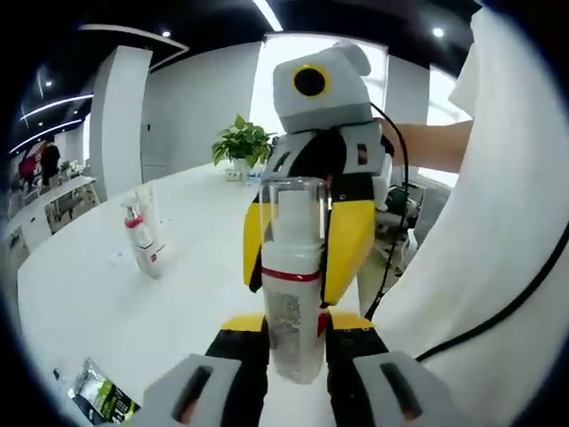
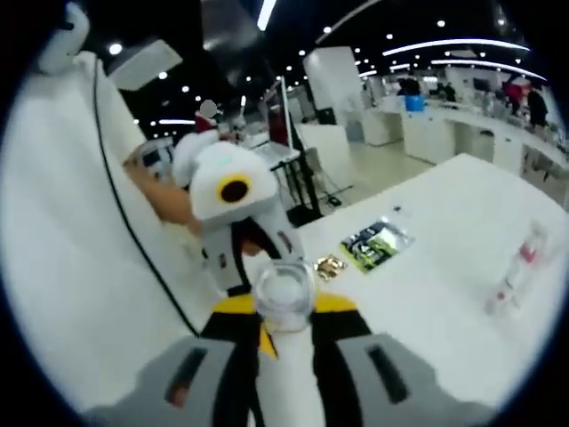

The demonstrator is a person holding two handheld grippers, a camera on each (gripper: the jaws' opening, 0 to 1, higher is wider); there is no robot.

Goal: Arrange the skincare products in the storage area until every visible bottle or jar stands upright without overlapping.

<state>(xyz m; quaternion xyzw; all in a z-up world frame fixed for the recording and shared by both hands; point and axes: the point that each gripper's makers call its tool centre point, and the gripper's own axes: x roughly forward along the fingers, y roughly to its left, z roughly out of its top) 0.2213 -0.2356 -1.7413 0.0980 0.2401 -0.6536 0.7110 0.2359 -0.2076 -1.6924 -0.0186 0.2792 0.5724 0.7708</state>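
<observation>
A white pump bottle [image 1: 292,311] with a red band and a clear cap is held up over the table between both grippers. My left gripper [image 1: 295,324] is shut on its lower body. My right gripper [image 1: 296,283] comes from the far side, its yellow jaws pressed against the upper part and cap. In the right gripper view the clear cap [image 2: 284,292] sits between my right gripper [image 2: 284,308] tips. A second white bottle [image 1: 147,245] with a red band stands on the white table [image 1: 196,294]; it also appears as a bottle [image 2: 518,267] at the far right.
A green and black sachet [image 1: 102,398] lies at the table's near edge, seen as a sachet [image 2: 374,242] beside a small gold item [image 2: 329,265]. A potted plant [image 1: 242,142] stands at the far end. The person's white shirt [image 1: 498,267] is close on the right.
</observation>
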